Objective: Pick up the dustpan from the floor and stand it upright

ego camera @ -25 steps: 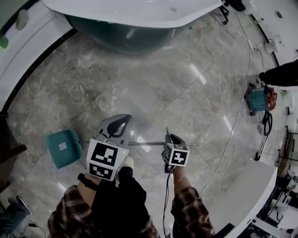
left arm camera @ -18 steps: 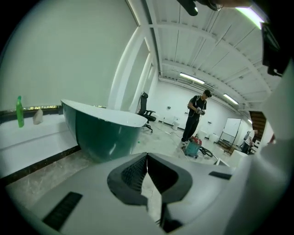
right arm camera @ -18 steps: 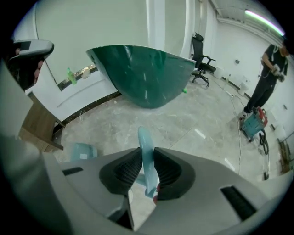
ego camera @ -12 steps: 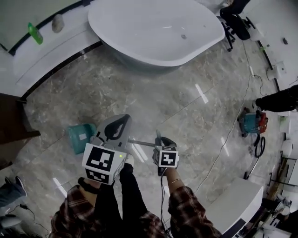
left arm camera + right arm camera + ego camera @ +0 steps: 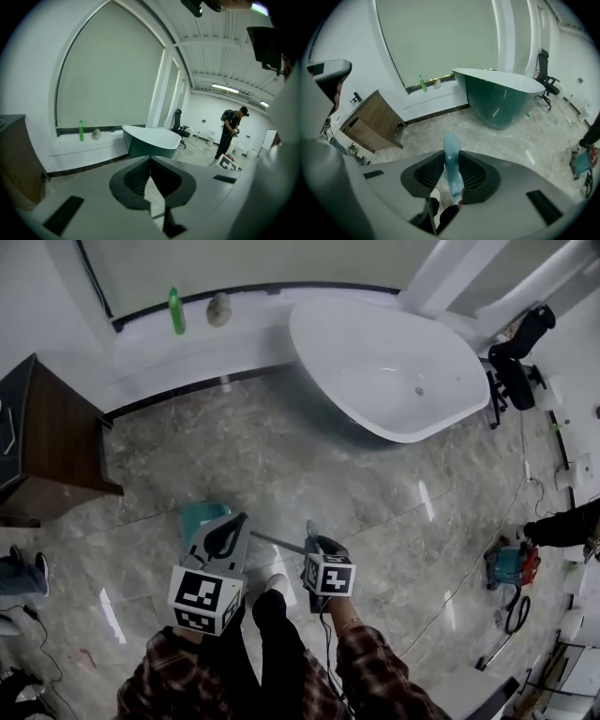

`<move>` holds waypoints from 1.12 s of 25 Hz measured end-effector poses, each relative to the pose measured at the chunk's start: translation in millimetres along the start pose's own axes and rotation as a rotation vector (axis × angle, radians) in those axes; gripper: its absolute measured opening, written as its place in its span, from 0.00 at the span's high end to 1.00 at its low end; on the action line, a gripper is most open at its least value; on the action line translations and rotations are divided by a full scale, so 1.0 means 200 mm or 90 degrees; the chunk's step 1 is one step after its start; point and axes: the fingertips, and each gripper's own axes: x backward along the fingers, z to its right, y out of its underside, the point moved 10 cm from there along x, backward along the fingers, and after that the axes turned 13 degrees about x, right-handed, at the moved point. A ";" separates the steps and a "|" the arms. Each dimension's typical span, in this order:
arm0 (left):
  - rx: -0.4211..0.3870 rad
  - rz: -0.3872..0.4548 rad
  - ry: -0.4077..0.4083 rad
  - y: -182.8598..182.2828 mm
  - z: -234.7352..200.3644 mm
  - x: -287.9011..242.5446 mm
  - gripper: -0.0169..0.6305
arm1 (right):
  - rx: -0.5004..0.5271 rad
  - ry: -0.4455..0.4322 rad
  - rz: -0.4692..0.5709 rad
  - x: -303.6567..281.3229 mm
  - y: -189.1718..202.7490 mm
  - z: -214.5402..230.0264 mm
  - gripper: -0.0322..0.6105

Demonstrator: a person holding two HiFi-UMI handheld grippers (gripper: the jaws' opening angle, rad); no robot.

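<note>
The teal dustpan (image 5: 199, 515) lies low on the marble floor, partly hidden behind my left gripper (image 5: 234, 519). Its thin metal rod (image 5: 277, 541) runs right to a pale teal handle (image 5: 309, 525). My right gripper (image 5: 310, 538) is shut on that handle. In the right gripper view the handle (image 5: 451, 154) sticks up between the two pads, and the gripper (image 5: 451, 165) clamps it. In the left gripper view my left gripper (image 5: 150, 160) is shut, its tips touching and holding nothing, pointing toward the bathtub.
A white and green bathtub (image 5: 394, 362) stands ahead. A dark wooden cabinet (image 5: 47, 437) is at the left. A green bottle (image 5: 175, 310) stands on the ledge. An office chair (image 5: 516, 352), a power tool (image 5: 506, 568) and cables are at the right. A person (image 5: 232, 131) stands beyond the tub.
The dustpan has moved from my left toward my feet and now sits behind the left gripper. The head view has swung up, showing more wall and the cabinet. The right gripper stays shut on the handle.
</note>
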 end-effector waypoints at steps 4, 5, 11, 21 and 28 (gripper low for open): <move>0.017 0.003 -0.045 0.02 -0.14 0.21 0.96 | 0.002 -0.037 0.031 -0.01 -0.09 -0.23 0.79; 0.023 0.007 -0.054 0.02 -0.17 0.26 0.96 | 0.003 -0.046 0.039 -0.01 -0.11 -0.28 0.79; 0.065 0.050 -0.099 0.00 -0.33 0.50 0.96 | 0.024 -0.074 0.057 0.01 -0.23 -0.59 0.79; 0.124 0.091 -0.170 0.03 -0.56 0.82 0.95 | 0.099 -0.162 0.063 -0.02 -0.43 -0.93 0.79; 0.141 0.107 -0.190 0.02 -0.61 0.90 0.96 | 0.152 -0.181 0.055 -0.09 -0.52 -0.99 0.79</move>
